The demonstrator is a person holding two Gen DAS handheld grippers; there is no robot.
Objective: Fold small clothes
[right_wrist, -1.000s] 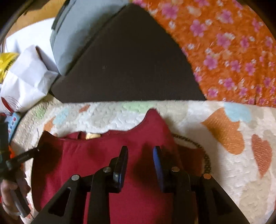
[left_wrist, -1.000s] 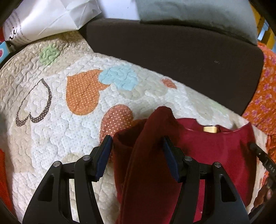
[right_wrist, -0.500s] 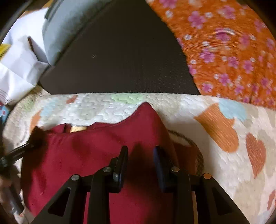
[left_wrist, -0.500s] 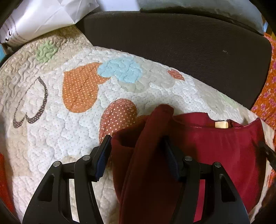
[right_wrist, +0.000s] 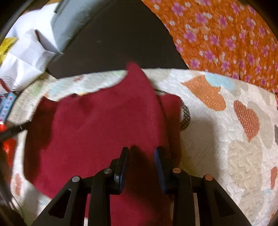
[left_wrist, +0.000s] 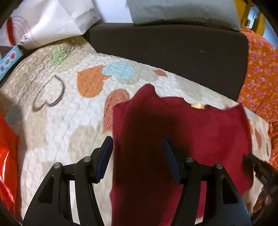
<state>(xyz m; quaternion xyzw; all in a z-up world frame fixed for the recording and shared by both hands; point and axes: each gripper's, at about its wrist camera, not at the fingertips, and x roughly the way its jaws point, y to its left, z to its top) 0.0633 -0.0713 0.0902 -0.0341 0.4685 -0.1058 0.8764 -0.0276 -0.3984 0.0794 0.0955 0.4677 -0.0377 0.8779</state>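
A dark red sleeveless top (left_wrist: 182,132) lies on a quilt with heart patches (left_wrist: 57,125), its sides folded inward and a tan neck label (left_wrist: 197,105) showing. My left gripper (left_wrist: 137,156) hovers open and wide over the top's left fold, pads clear of the cloth. In the right wrist view the same top (right_wrist: 97,125) spreads out, and its pointed shoulder strap (right_wrist: 134,73) reaches the quilt's far edge. My right gripper (right_wrist: 141,163) stands narrowly open above the right fold, and red cloth shows in the gap. The right gripper's tip (left_wrist: 258,168) shows at the left view's edge.
A dark brown cushion (left_wrist: 166,52) borders the quilt's far side, with a grey pillow (left_wrist: 182,12) behind it. Orange flowered fabric (right_wrist: 225,38) lies to the right. A white paper bag (left_wrist: 52,22) sits at the back left and something bright red (left_wrist: 7,156) at the near left.
Both grippers have pulled back from the top, so more of it and the quilt shows. The raised ridge of cloth between the left fingers now lies flatter. Jaw openings are unchanged.
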